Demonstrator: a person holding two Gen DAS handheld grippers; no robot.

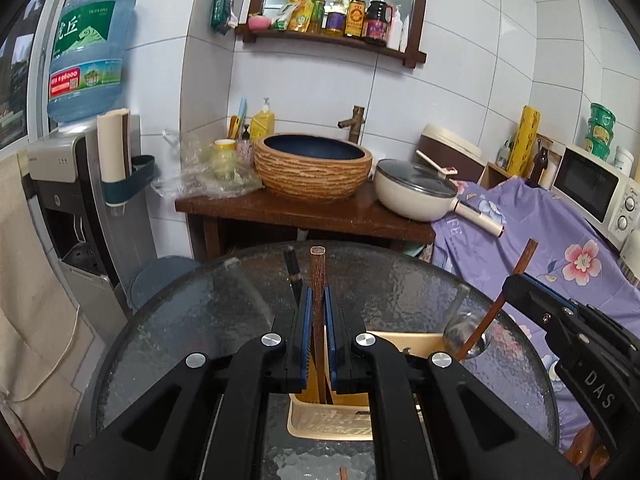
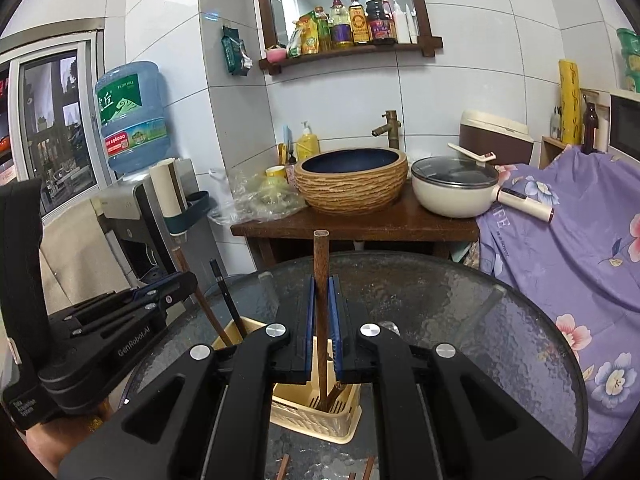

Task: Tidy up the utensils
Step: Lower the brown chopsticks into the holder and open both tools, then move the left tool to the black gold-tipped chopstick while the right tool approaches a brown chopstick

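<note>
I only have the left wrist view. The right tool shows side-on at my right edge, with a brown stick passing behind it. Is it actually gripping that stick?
Observer: Yes. In the right wrist view, the right tool is shut on a wooden chopstick, which it holds upright with a blue pad pressed against each side.
Operator: Where does the stick's lower end go?
Observer: It runs down into the beige slotted basket, inside the compartment nearest that camera.
</note>
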